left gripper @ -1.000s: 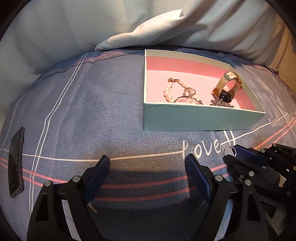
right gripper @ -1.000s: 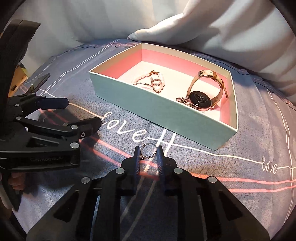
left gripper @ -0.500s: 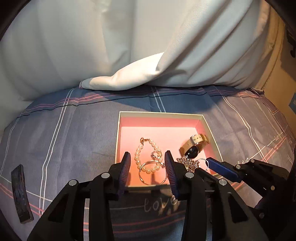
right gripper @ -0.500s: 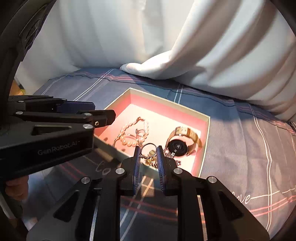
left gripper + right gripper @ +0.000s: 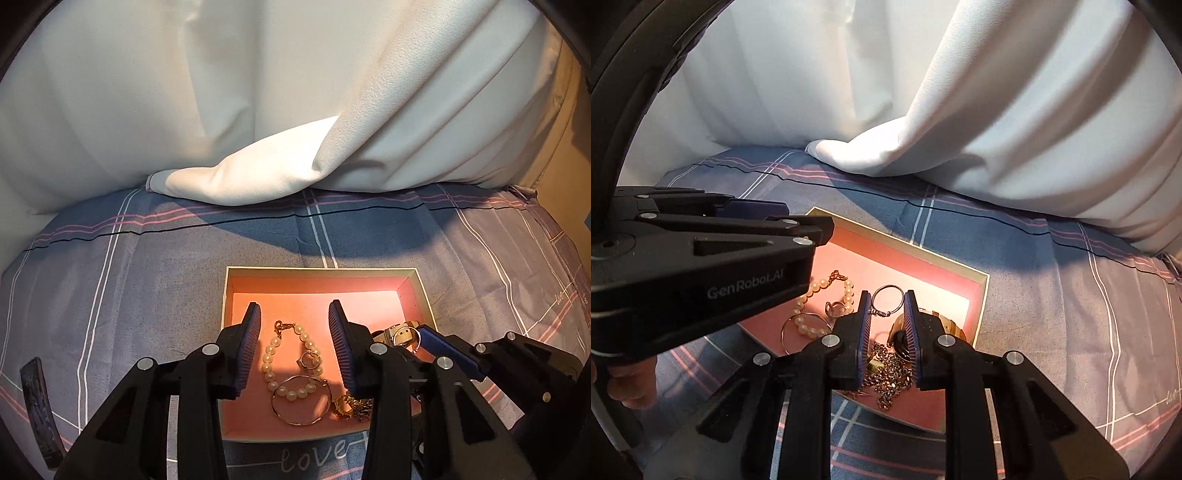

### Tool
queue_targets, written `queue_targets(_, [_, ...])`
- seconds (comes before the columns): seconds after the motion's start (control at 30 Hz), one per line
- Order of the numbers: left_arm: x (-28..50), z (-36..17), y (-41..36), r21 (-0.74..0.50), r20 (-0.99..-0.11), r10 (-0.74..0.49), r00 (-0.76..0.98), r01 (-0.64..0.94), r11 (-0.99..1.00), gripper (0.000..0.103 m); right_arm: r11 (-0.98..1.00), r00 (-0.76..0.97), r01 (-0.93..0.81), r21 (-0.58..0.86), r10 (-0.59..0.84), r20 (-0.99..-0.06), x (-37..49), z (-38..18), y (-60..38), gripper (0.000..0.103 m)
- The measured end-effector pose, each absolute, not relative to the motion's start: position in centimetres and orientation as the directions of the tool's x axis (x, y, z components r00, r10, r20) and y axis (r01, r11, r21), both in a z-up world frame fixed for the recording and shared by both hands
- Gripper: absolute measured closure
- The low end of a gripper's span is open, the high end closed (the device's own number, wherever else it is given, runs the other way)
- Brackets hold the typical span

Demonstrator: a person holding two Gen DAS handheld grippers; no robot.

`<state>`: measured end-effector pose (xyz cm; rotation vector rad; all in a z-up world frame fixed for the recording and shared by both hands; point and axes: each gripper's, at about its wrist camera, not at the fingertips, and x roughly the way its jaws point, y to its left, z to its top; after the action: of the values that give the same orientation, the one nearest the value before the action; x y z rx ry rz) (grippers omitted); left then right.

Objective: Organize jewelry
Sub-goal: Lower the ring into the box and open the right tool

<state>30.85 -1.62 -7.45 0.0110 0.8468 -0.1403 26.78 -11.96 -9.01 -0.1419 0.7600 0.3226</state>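
Observation:
A mint box with a pink lining (image 5: 321,271) lies on the bedspread. In it are a pearl bracelet (image 5: 271,360), a thin gold bangle (image 5: 300,400), a small ring, a chain (image 5: 890,376) and a tan-strapped watch (image 5: 945,325). My left gripper (image 5: 294,308) hovers above the bracelet, jaws partly apart with nothing between them. My right gripper (image 5: 887,295) is shut on a thin silver ring (image 5: 873,300) at its fingertips, above the box's watch side. The left wrist view shows that ring (image 5: 394,336) over the watch (image 5: 400,328), which the grippers half hide.
White drapery (image 5: 258,177) spills onto the blue-grey plaid bedspread (image 5: 129,295) behind the box. A dark flat object (image 5: 38,402) lies at the far left. A person's hand (image 5: 631,384) holds the left gripper's handle.
Both grippers have risen and moved forward from in front of the box to above it. The left jaws have narrowed a good deal. The right gripper still holds the ring.

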Motion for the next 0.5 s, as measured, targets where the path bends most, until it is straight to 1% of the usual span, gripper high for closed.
queue_targets(0.5, [31.5, -8.6, -1.7, -0.025, -0.769, -0.103, 0.631, 0.131, 0.991, 0.065, 0.936, 0.666, -0.351, -0.016, 0.238, -0.707, 27.2, -9.8, -11.4, 0.084])
